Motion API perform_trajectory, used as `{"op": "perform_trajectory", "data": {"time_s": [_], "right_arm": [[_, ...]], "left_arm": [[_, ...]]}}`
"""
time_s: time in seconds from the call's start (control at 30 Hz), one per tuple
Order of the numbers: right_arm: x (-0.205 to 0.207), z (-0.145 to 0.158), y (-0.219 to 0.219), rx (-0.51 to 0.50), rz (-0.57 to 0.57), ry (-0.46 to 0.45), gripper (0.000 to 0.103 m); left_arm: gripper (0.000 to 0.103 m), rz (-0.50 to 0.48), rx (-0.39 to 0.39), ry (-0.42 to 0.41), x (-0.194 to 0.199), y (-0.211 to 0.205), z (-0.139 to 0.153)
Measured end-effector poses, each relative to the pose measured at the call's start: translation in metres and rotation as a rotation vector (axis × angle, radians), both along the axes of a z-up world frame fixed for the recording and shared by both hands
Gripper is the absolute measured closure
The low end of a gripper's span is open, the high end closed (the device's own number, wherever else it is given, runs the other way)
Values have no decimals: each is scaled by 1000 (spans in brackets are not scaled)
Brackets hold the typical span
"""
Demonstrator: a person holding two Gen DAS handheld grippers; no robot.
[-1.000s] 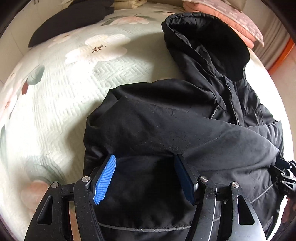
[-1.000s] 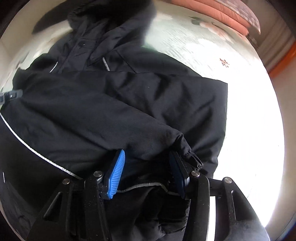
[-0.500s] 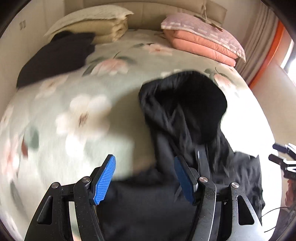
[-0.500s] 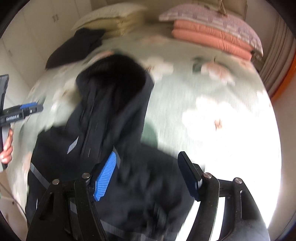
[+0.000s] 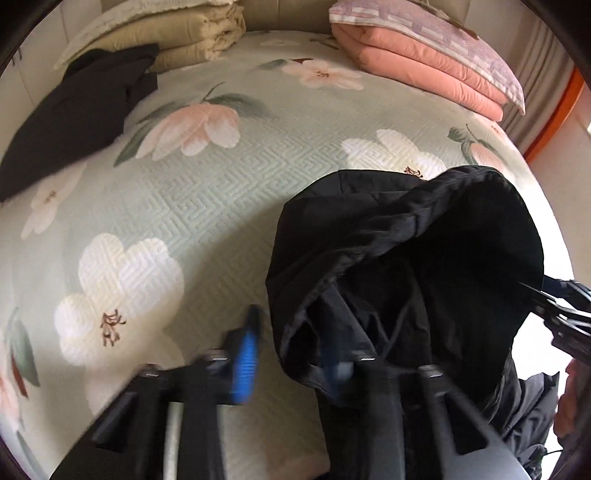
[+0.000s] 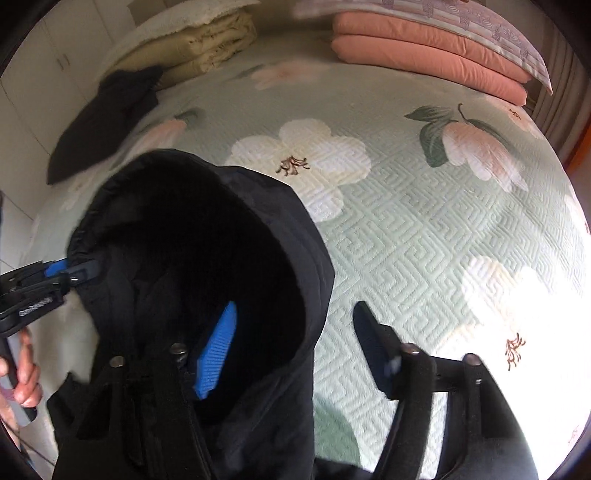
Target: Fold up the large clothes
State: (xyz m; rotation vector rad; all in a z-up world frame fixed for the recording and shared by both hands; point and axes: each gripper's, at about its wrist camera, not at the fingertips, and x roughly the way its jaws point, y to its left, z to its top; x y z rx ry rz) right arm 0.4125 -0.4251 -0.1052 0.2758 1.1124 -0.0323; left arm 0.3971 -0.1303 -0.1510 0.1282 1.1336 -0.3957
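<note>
While claws gape | matte black jacket (image 5: 406, 266) hood, rounded | quilted bedspread (image 5: 229, 177)

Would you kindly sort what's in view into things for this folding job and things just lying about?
For the job:
black hooded padded jacket
left tool
right tool

Lying about:
folded salmon-pink quilt
folded beige blanket
dark garment by the blanket

My left wrist camera looks forward along its tongs (image 5: 291, 354), close above the jacket hood (image 5: 424, 266), facing the pillows at the head of the bed (image 5: 221, 177). My right wrist camera faces the same way from the hood's (image 6: 192, 236) other side. Both share hood, bedspread and pillows.
</note>
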Motion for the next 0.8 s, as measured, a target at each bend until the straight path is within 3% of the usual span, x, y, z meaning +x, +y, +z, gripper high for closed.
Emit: {"op": "perform_trajectory", "data": {"time_s": [0.1, 0.17, 0.23, 0.3, 0.37, 0.4, 0.57, 0.67, 0.8], "right_arm": [[-3, -12, -17, -37, -75, 24, 56], [-14, -26, -36, 0, -113, 53, 56], [-22, -48, -48, 65, -128, 95, 54], [-26, -67, -48, 75, -118, 125, 52], [-27, -66, -42, 17, -73, 97, 52], [-28, -64, -40, -2, -59, 100, 51], [-48, -18, -37, -12, 70, 44, 44], [-54, 20, -32, -24, 122, -24, 44], [-18, 63, -4, -1, 163, -122, 44]], "left_arm": [[90, -4, -99, -19, -6, 21, 1], [89, -22, -108, -18, -9, 31, -6], [86, -22, -75, 58, -5, 40, -33], [83, -11, -104, 164, 0, 48, -62], [81, -4, -154, 171, 3, 54, -58], [74, -1, -160, 181, 4, 57, -53], [52, -102, -105, 137, -18, 75, -12], [52, -120, -32, 68, -29, 85, 15], [52, -119, -194, -12, -12, 65, 59]]}}
